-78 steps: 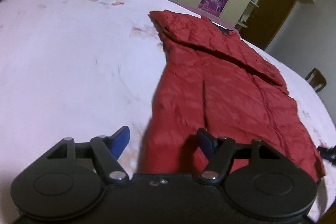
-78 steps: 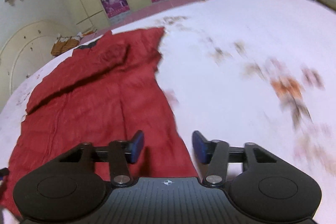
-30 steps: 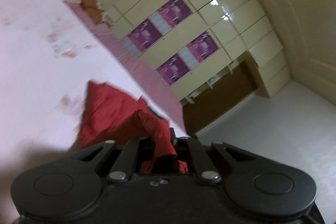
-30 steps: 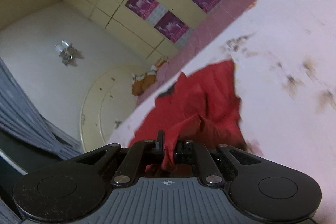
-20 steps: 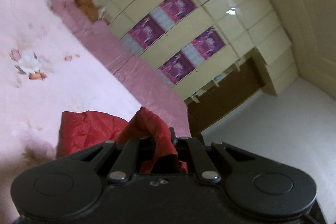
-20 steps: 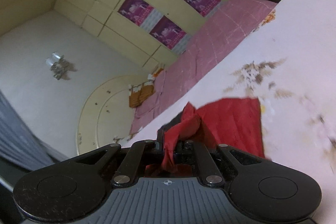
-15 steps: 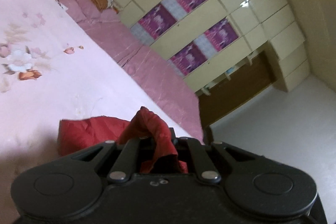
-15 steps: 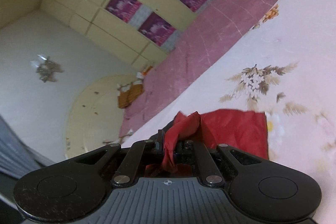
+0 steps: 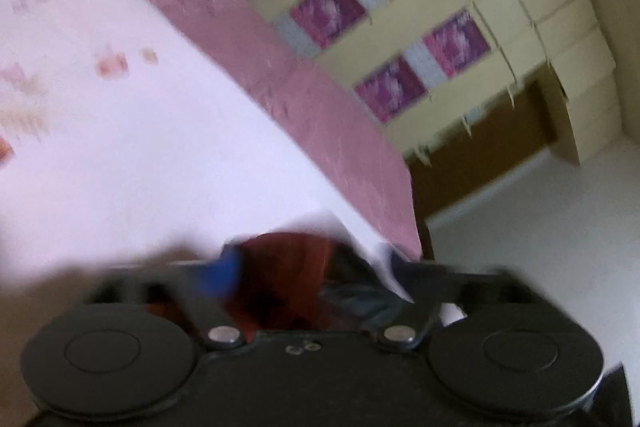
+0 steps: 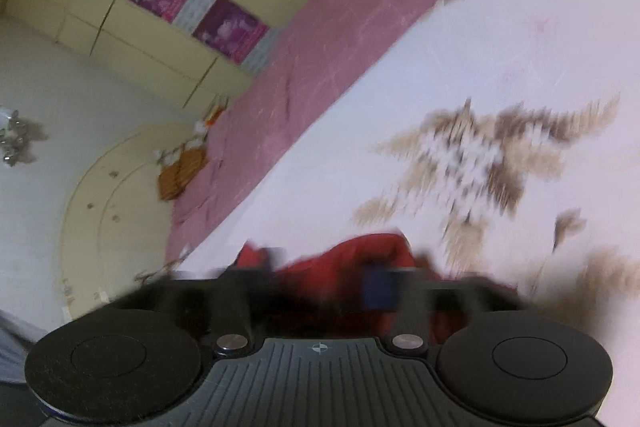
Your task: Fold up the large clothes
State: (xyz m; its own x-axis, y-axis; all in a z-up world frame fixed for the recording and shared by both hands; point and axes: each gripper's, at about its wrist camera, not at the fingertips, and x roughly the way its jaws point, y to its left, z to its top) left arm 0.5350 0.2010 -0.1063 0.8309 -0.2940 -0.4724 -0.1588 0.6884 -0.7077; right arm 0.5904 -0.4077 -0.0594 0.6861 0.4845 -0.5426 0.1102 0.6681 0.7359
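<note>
The red quilted jacket [image 9: 288, 267] lies low on the pale pink bed sheet [image 9: 140, 147], bunched between the spread fingers of my left gripper [image 9: 312, 279]. The blue left pad [image 9: 220, 273] is apart from the fabric. In the right wrist view the jacket [image 10: 360, 255] lies under my right gripper [image 10: 320, 283], whose fingers stand wide apart, with the blue pad [image 10: 378, 287] off the cloth. Both views are motion-blurred. Most of the jacket is hidden below the grippers.
A darker pink bedspread strip [image 9: 320, 99] runs along the far side of the bed. Cream wardrobes with purple posters [image 9: 392, 27] line the wall. A curved headboard [image 10: 112, 203] and an orange cushion [image 10: 176, 175] sit at the bed's head. A brown door [image 9: 480, 147] stands beyond.
Both grippers, shut on the jacket's hem half a second ago, have opened and let the cloth go. The jacket now lies lower against the sheet near its far end.
</note>
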